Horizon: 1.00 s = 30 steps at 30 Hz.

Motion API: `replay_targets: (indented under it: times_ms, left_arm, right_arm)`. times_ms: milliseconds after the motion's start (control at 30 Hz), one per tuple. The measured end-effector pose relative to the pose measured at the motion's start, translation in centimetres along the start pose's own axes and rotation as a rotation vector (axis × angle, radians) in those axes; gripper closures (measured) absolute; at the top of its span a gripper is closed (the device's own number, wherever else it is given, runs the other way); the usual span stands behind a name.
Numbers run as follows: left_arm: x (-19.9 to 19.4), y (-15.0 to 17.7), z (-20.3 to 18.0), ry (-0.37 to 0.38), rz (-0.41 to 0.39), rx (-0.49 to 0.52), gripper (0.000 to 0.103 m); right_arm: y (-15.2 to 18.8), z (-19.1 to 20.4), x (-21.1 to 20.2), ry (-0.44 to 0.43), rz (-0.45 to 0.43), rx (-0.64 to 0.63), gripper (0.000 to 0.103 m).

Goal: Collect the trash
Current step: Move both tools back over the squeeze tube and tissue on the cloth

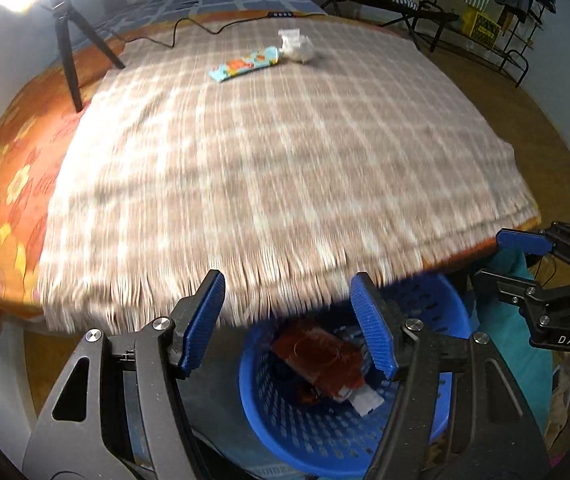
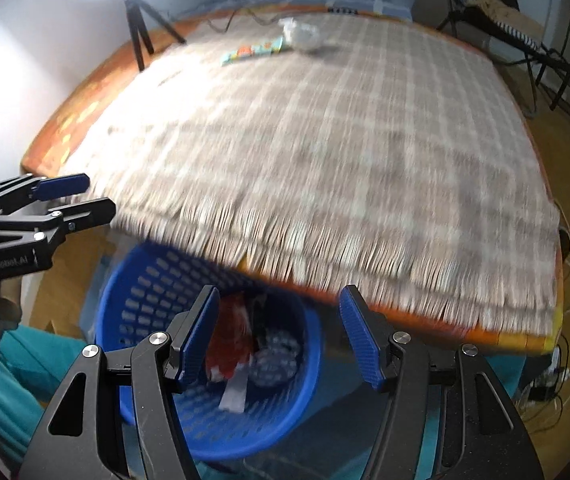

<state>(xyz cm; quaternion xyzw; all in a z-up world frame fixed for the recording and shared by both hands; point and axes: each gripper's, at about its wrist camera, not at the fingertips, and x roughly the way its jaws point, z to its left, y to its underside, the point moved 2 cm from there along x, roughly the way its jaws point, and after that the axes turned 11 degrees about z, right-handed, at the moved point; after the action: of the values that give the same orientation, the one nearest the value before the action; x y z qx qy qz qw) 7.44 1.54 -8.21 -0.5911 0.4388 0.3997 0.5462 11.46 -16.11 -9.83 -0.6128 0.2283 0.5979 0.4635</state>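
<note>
A blue perforated basket (image 1: 285, 428) (image 2: 145, 280) stands on the floor below the bed's near edge, holding a red wrapper (image 1: 321, 356) (image 2: 231, 344) and other scraps. My left gripper (image 1: 289, 320) is open and empty above the basket. My right gripper (image 2: 281, 336) is open and empty above it too; it also shows in the left wrist view (image 1: 501, 256). A light-blue printed wrapper (image 1: 245, 65) (image 2: 253, 51) and a crumpled white bag (image 1: 299, 46) (image 2: 303, 34) lie on the checked blanket at the far side.
The checked blanket (image 1: 277, 160) covers an orange flowered sheet (image 1: 1, 200). A black tripod (image 1: 69, 40) with a bright lamp stands at the far left. A cable (image 1: 189, 28) runs along the far edge. Folding furniture and clothes racks (image 1: 485, 20) stand at the right.
</note>
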Motion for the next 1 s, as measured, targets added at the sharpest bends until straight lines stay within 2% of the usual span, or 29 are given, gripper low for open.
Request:
replay_targets:
  times_ms: [67,300,467,533,600,833,1000]
  left_arm:
    - [0.2,-1.6,0.6,0.015,-0.003,0.005,0.036]
    - [1.1,-8.6,2.8,0.085,-0.017,0.016,0.036]
    - [2.7,-14.1,4.5,0.061,-0.05,0.055,0.036]
    - [3.7,-16.1,4.9,0.044,-0.05,0.083,0.036]
    - [4.8,-18.0,5.4,0.032,-0.048,0.101,0.036]
    - [8.5,-22.6,6.3,0.005,-0.027,0.174,0.036]
    - [10.7,-24.5,6.3,0.008,-0.008,0.209,0.036]
  right_arm:
    - [-1.0,-0.5,-0.3,-0.027,-0.031,0.002,0.041]
    - [-6.7,-2.1,-0.4,-0.034,-0.112,0.0,0.041]
    - [-11.7,-2.9,0.1,-0.034,-0.169,-0.007,0.041]
    - [-14.1,-3.3,0.6,-0.059,-0.186,-0.01,0.041]
    - [-16.2,-3.7,1.4,-0.086,-0.187,-0.013,0.041]
    - [-22.2,-3.5,5.1,-0.07,-0.157,-0.081,0.041]
    - [-24.1,-4.0,7.0,-0.078,-0.133,-0.093,0.041]
